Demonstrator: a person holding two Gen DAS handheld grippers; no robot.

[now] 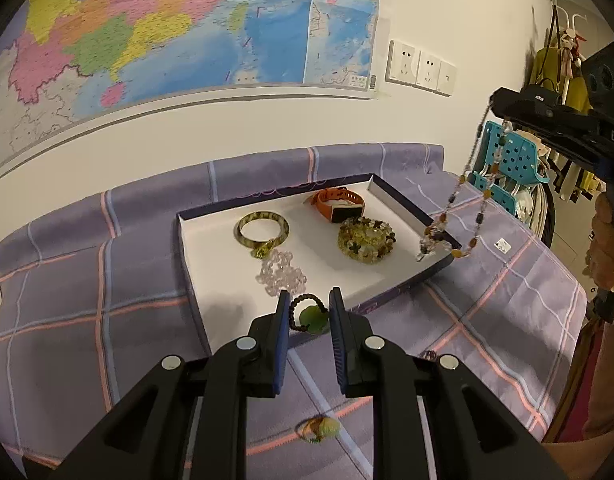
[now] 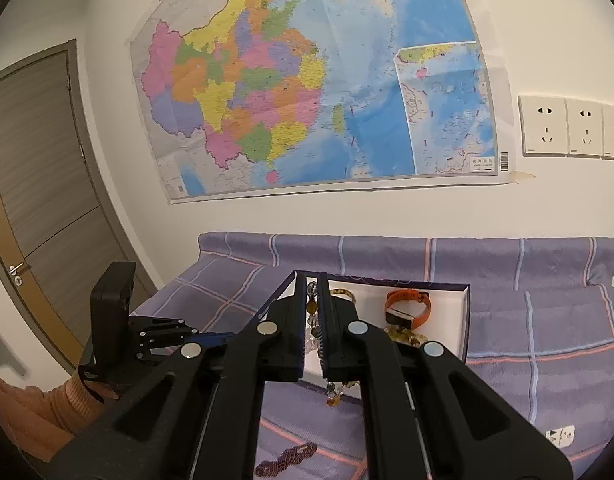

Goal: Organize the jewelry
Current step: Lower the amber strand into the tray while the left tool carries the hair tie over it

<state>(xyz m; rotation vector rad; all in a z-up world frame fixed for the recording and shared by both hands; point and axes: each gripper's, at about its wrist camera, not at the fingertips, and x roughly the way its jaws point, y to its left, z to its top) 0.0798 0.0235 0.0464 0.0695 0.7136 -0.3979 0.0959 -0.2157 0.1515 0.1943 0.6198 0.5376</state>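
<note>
My left gripper (image 1: 309,300) is shut on a dark bead bracelet with a green stone (image 1: 310,316), held just above the near edge of the white tray (image 1: 391,276). Inside the tray lie an amber bangle (image 1: 263,227), an orange watch (image 1: 339,204), a yellow crystal bracelet (image 1: 365,240) and a pale pink bead bracelet (image 1: 283,272). My right gripper (image 2: 311,280) is shut on a long multicoloured bead necklace (image 2: 311,306). In the left wrist view the necklace (image 1: 455,192) hangs from the right gripper (image 1: 494,104) down to the tray's right corner.
The tray rests on a purple checked cloth (image 1: 107,280) against a wall with a map. A yellow-green ring (image 1: 319,428) and a purple bead bracelet (image 2: 287,460) lie on the cloth in front of the tray. A small white tag (image 1: 503,245) lies to the right. A blue rack (image 1: 511,160) stands beyond the table's right end.
</note>
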